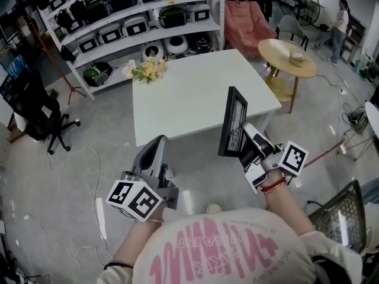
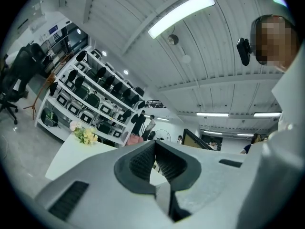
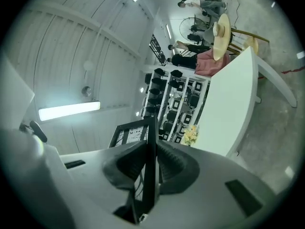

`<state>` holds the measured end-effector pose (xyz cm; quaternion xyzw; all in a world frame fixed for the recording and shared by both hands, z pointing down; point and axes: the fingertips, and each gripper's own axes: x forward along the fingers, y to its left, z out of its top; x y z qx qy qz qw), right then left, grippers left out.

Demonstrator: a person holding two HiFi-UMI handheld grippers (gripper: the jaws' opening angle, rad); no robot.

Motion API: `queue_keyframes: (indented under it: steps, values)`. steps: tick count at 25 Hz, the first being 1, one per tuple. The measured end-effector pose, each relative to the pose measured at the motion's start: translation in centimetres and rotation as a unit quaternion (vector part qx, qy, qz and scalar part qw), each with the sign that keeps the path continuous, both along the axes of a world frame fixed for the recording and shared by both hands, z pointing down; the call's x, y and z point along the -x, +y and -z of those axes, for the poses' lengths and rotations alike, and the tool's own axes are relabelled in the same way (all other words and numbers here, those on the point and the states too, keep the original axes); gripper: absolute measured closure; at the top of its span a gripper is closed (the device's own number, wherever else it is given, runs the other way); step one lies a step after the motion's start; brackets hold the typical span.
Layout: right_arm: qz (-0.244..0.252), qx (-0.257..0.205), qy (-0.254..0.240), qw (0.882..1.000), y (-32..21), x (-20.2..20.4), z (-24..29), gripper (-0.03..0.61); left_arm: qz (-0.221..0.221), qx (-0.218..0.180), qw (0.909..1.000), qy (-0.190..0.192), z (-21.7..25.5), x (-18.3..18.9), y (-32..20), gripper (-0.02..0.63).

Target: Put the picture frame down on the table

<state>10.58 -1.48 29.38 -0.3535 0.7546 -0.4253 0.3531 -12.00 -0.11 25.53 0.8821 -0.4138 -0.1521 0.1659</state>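
Premises: a workshop with a grey floor and a white shelving rack (image 1: 118, 16) of kitchen appliances standing beyond a white square table (image 1: 177, 99). Item: a black rectangular picture frame (image 1: 232, 123), clamped by its lower edge in the right gripper (image 1: 246, 136). It was held upright and edge-on in the air at the table's near edge, probably carried so for setting down. The left gripper (image 1: 155, 149) was closed on nothing and idle alongside. A yellow-and-pink flower bunch (image 1: 145, 71) lay far ahead of it. Writing: pink shirt lettering and the frame's print, both unreadable.

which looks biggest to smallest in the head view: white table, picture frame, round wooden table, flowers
1. white table
2. picture frame and round wooden table: about alike, and the frame is nearer the camera
3. flowers
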Motion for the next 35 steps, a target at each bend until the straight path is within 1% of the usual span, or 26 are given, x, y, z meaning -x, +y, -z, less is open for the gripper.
queue_keyframes:
  steps: [2,6,11,15,19,26,32,35]
  values:
    - [0.006,-0.004,0.009,1.0,-2.1,-0.6,0.3,0.503,0.006,-0.006,1.0,-0.001,0.5,-0.8,-1.9,0.611]
    - [0.017,0.005,0.015,1.0,-5.8,-1.6,-0.3,0.503,0.011,-0.011,0.9999,-0.005,0.5,-2.4,-5.0,0.611]
    - [0.034,0.015,0.019,0.999,-10.0,-2.7,-1.3,0.504,0.021,-0.01,0.9997,0.003,0.1,-3.7,-8.7,0.611]
    - [0.046,0.025,0.025,0.998,-12.2,-3.1,-2.4,0.504,0.026,-0.011,0.9995,0.013,-0.4,-4.7,-10.5,0.611]
    - [0.045,0.043,0.021,0.998,-13.5,-3.4,-3.5,0.505,0.02,0.003,0.9998,0.005,-1.6,-5.5,-11.8,0.611]
    - [0.053,0.061,0.019,0.997,-14.6,-2.9,-5.6,0.505,0.011,0.043,0.999,0.005,-4.3,-6.6,-13.6,0.611]
    - [0.05,0.098,0.026,0.994,-16.6,-2.4,-8.2,0.505,0.009,0.072,0.9974,0.004,-5.8,-6.1,-15.8,0.611]
    - [0.05,0.109,0.027,0.992,-17.7,-1.9,-9.2,0.505,0.01,0.076,0.997,0.003,-6.6,-5.7,-17.2,0.611]
